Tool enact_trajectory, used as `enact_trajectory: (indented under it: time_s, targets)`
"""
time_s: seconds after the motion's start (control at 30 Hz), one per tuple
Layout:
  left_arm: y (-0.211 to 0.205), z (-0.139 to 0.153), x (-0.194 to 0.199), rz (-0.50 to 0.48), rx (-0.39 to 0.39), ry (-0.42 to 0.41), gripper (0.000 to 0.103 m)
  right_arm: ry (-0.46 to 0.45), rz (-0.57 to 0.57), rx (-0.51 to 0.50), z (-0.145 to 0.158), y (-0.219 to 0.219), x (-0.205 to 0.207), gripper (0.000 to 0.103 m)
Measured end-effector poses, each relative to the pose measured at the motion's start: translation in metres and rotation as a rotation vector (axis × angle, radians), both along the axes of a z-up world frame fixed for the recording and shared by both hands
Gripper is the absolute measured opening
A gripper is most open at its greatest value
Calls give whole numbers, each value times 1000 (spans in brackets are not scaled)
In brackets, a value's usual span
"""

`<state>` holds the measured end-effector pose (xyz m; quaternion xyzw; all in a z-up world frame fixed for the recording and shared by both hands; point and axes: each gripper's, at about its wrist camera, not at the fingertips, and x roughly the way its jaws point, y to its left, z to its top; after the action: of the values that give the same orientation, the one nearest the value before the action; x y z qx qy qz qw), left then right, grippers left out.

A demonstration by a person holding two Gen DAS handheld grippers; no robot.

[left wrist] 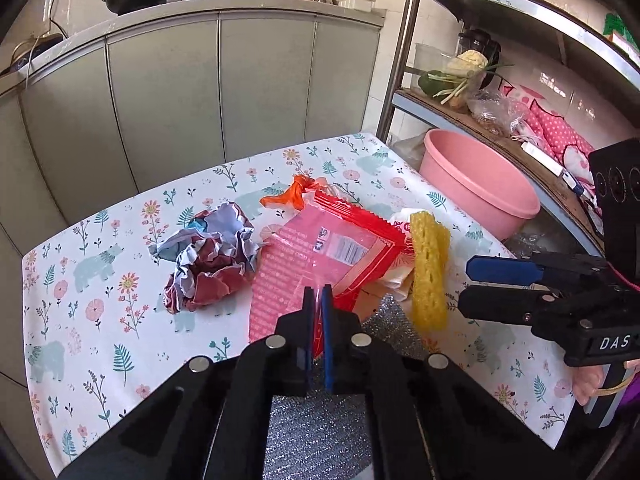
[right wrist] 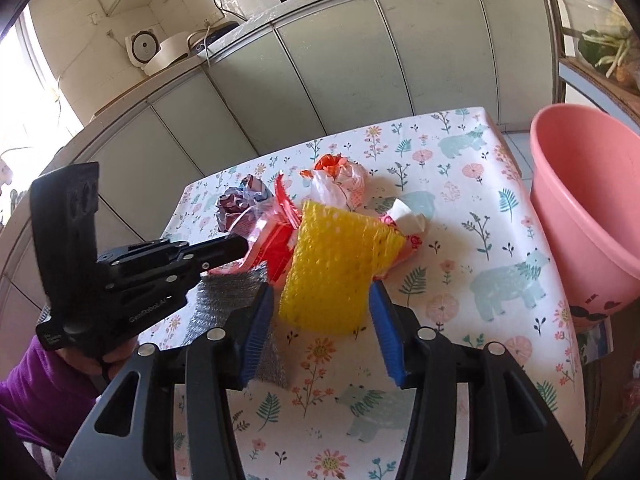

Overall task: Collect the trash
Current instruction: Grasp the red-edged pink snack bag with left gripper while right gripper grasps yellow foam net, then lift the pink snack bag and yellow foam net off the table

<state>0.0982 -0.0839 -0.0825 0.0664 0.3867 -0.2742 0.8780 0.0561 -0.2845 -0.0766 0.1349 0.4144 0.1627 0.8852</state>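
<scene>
the left tool (left wrist: 317, 300) is pinched shut on the near edge of the red wrapper (left wrist: 320, 248), at lower centre of the left wrist view; the thin plastic sits between its blue pads. the right tool (right wrist: 320, 312) stands about half open with the yellow foam net (right wrist: 336, 268) between its pads at the centre of the right wrist view. the right pad looks just clear of the net, and whether the left pad touches cannot be told, so the net does not seem gripped yet.

the net's long axis runs up and away from the right tool, roughly along its fingers. it leans on the heap of crumpled paper (left wrist: 208, 260), a tied plastic bag (right wrist: 340, 180) and the wrapper in the middle of the flowered worktop (left wrist: 100, 280). a silver scouring pad (right wrist: 236, 292) lies under the left tool.

the pink basin (right wrist: 588, 208), at the right edge of the frame beyond the worktop's side, is probably where the trash goes. it lies nearer the right tool, so the net likely goes first.
</scene>
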Motion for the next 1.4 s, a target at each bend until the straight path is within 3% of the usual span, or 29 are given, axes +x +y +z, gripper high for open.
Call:
enact_trajectory:
  time_s: [0.2,0.37,0.53,0.67,0.7,0.73,0.83,0.9,1.4]
  targets:
    - [12,9,-8,44,-57,-24,0,-1,-24,17,2,9,8,50]
    - [24,21,-13,84,-106,-58,0,-74,-126,-35,10,-1,2,50]
    - [32,33,-16,108,-136,-102,0,19,-148,-22,-13,-8,11,50]
    - [38,43,-19,123,-151,-132,0,11,-142,0,-17,-5,14,50]
    - [39,46,-19,126,-152,-138,0,2,-146,2,-17,-6,15,49]
    - [40,48,-20,129,-154,-144,0,-5,-144,7,-15,-6,14,39]
    - [43,56,-21,138,-165,-157,0,-25,-128,-15,-11,-4,13,22]
    - [46,59,-24,144,-173,-166,0,-36,-117,-23,-9,-4,11,14]
    - [49,88,-46,184,-228,-219,0,-166,-75,-43,33,-14,-24,12]
